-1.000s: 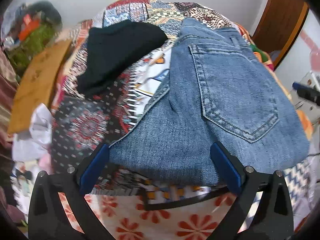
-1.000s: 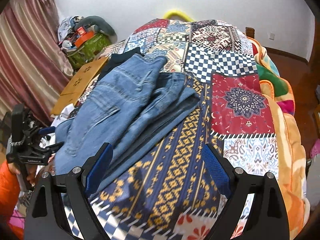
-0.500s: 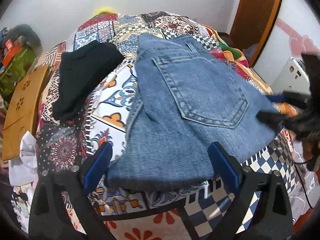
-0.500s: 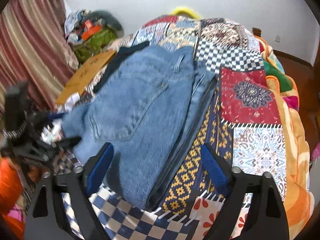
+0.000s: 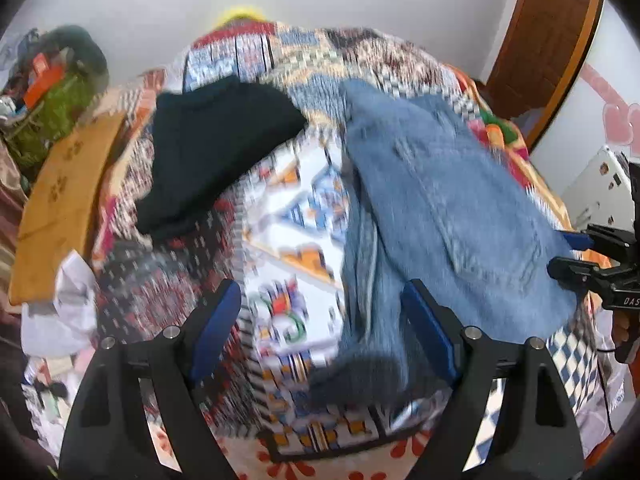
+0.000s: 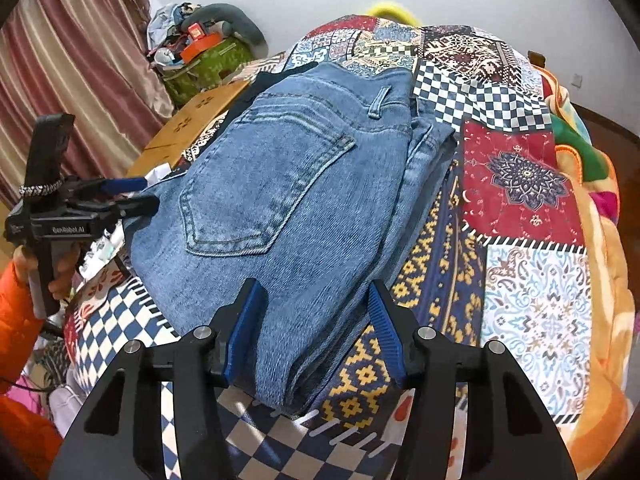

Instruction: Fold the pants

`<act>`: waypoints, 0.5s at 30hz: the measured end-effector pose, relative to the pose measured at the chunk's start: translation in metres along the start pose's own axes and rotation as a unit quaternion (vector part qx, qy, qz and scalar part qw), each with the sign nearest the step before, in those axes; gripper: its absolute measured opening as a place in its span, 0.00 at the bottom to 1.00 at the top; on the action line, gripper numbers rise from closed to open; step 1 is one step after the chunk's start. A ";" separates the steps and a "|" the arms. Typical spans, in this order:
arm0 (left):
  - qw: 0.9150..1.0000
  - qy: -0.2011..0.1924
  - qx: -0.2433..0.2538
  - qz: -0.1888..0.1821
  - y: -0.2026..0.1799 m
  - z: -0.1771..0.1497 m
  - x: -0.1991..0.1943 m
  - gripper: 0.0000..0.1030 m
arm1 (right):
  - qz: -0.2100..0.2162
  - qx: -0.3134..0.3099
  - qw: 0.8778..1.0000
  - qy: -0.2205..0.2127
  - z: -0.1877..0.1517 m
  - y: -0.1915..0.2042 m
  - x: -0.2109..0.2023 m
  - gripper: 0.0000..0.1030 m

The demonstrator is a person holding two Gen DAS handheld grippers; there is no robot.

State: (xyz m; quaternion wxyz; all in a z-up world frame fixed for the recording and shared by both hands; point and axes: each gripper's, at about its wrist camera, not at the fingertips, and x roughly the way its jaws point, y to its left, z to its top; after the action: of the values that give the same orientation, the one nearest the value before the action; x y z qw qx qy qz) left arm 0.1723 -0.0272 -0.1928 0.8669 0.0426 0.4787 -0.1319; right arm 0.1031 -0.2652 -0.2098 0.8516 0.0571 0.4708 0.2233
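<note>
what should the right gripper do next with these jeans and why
Probably finish closing on the near edge of the folded jeans. In the right wrist view the right gripper straddles that stacked denim edge, its jaws closing with the cloth between them but gaps still beside the pads. The left gripper stands open at the other side, its jaws closing too.

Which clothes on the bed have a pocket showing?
The blue jeans: a stitched back pocket faces up. The black garment, lying apart beside them, shows plain dark fabric with no pocket visible.
</note>
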 end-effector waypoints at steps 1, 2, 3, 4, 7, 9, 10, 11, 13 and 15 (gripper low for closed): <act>1.000 -0.008 0.003 0.000 0.001 0.008 -0.002 0.82 | -0.010 0.000 1.000 -0.003 0.005 -0.002 -0.003 0.49; 1.000 -0.015 0.007 0.004 0.001 0.020 -0.002 0.82 | -0.016 0.000 1.000 -0.006 0.009 -0.003 -0.005 0.49; 1.000 -0.021 0.010 0.008 0.001 0.029 -0.001 0.82 | -0.020 0.000 1.000 -0.015 0.018 -0.008 -0.008 0.49; 1.000 -0.027 0.012 0.011 0.002 0.039 0.000 0.82 | -0.021 0.003 1.000 -0.023 0.024 -0.011 -0.010 0.49; 0.999 -0.037 0.019 0.008 0.001 0.073 0.013 0.82 | -0.032 0.015 0.998 -0.051 0.047 -0.027 -0.013 0.49; 0.999 -0.032 0.022 0.009 -0.002 0.094 0.026 0.82 | -0.036 0.016 0.997 -0.064 0.062 -0.034 -0.009 0.49; 0.999 -0.027 0.022 0.007 -0.004 0.105 0.035 0.82 | -0.039 0.016 0.997 -0.068 0.072 -0.039 -0.005 0.49; 0.999 -0.023 0.024 0.002 -0.006 0.112 0.042 0.82 | -0.040 0.016 0.997 -0.070 0.081 -0.044 0.001 0.49; 0.999 -0.018 0.029 -0.007 -0.010 0.125 0.057 0.82 | -0.036 0.011 0.997 -0.071 0.095 -0.050 0.013 0.49; 0.999 -0.010 0.037 -0.010 -0.016 0.137 0.075 0.82 | -0.035 0.011 0.997 -0.065 0.105 -0.055 0.026 0.49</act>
State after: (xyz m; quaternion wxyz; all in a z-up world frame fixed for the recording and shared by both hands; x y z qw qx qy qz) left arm 0.3180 -0.0843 -0.1810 0.8682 0.0690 0.4651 -0.1586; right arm 0.2202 -0.2909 -0.1889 0.8868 0.0643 0.4189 0.1841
